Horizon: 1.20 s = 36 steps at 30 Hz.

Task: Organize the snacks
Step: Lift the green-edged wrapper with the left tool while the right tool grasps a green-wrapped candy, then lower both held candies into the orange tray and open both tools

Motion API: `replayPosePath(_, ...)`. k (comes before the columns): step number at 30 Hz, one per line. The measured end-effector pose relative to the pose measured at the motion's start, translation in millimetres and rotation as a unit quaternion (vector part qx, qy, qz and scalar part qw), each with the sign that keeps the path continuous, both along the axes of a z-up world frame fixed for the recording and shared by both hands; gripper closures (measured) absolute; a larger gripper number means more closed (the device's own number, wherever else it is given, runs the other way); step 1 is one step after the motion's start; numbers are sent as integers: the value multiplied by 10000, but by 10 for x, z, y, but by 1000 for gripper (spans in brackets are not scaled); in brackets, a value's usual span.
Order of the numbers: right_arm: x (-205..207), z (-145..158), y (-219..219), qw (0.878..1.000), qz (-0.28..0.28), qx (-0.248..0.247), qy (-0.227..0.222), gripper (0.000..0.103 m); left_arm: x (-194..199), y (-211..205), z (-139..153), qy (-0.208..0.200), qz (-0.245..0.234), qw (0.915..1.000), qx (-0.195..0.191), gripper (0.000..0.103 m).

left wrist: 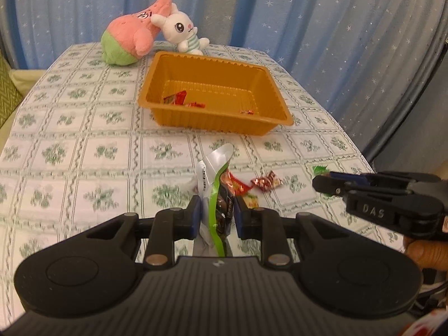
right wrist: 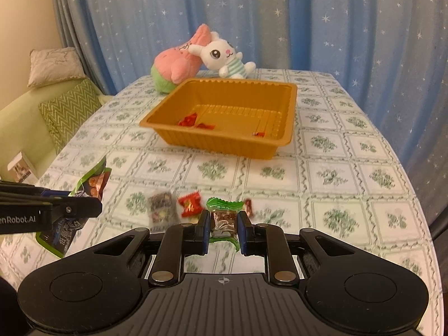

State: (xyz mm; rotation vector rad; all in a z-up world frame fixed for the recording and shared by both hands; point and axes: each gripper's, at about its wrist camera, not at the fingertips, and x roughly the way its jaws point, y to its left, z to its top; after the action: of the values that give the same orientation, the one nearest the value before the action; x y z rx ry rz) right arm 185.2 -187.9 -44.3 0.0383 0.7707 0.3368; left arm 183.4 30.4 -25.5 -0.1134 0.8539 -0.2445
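Note:
My left gripper (left wrist: 215,211) is shut on a tall green and silver snack pouch (left wrist: 215,184), held above the tablecloth. The right wrist view shows that pouch (right wrist: 89,184) from the side in the left gripper (right wrist: 84,205). My right gripper (right wrist: 223,222) is shut on a small green-wrapped candy (right wrist: 224,218); it appears in the left wrist view at the right (left wrist: 322,184). An orange plastic tray (left wrist: 212,120) (right wrist: 224,145) stands mid-table with a few red candies (left wrist: 176,99) (right wrist: 189,120) inside. Loose candies (left wrist: 266,182) (right wrist: 190,204) lie on the cloth below the grippers.
A pink plush (left wrist: 131,39) (right wrist: 179,61) and a white bunny plush (left wrist: 182,30) (right wrist: 224,56) lean at the table's far edge, behind the tray. A blue starred curtain hangs behind. A green sofa with cushions (right wrist: 67,109) stands left of the table (right wrist: 350,168).

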Motion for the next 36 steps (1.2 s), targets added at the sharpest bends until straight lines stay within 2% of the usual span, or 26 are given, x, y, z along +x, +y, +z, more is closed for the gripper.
replayPosePath(11, 798, 334, -86, 9998, -73, 125, -146, 83, 887, -71, 268, -247, -309, 9992, 55, 81)
replayPosePath(16, 1216, 381, -85, 9998, -79, 119, -162, 83, 1302, -84, 311, -292, -339, 9990, 38, 81)
replayPosePath(25, 1850, 269, -65, 9997, -184, 158, -30, 83, 1972, -100, 160, -156, -338, 9992, 111, 81)
replayPosePath(36, 2213, 97, -56, 9992, -322, 186, 120, 83, 2392, -179, -14, -51, -382, 9993, -3, 80)
